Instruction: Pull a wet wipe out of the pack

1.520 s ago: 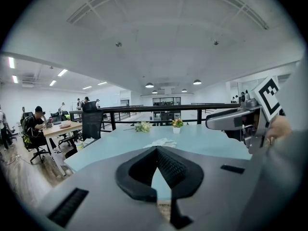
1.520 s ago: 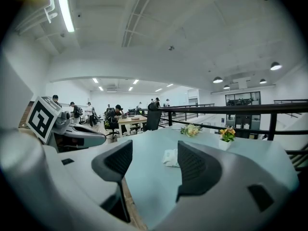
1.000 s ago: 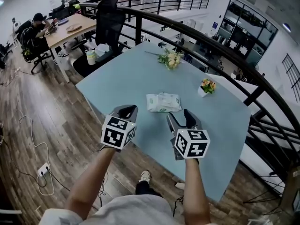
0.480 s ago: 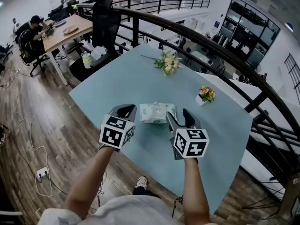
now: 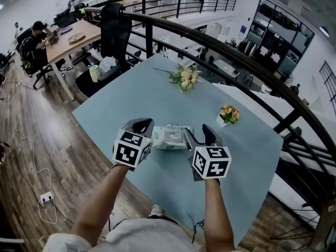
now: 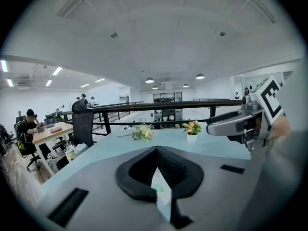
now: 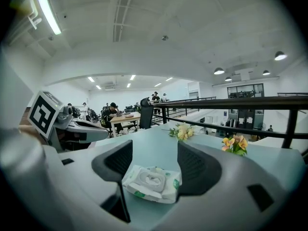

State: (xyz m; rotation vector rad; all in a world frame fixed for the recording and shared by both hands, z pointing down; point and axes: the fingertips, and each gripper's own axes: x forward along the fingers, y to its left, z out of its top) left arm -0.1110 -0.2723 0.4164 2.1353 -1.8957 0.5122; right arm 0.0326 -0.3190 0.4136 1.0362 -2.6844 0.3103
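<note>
The wet wipe pack, white with green print and a flip lid on top, lies flat on the pale blue table. In the head view it sits between my two grippers. My right gripper is open, and in the right gripper view the pack lies on the table between and just ahead of its jaws, untouched. My left gripper is just left of the pack with its jaws shut. A thin white sliver with a green mark shows in their slit; I cannot tell what it is.
A lying bunch of flowers and a small flower pot are farther back on the table. A black railing runs behind the table. An office chair and a person at a desk are at the far left.
Both grippers have come forward over the table. The pack, earlier ahead of them, now lies between them, in front of the right gripper's jaws. Neither gripper's jaws have changed.
</note>
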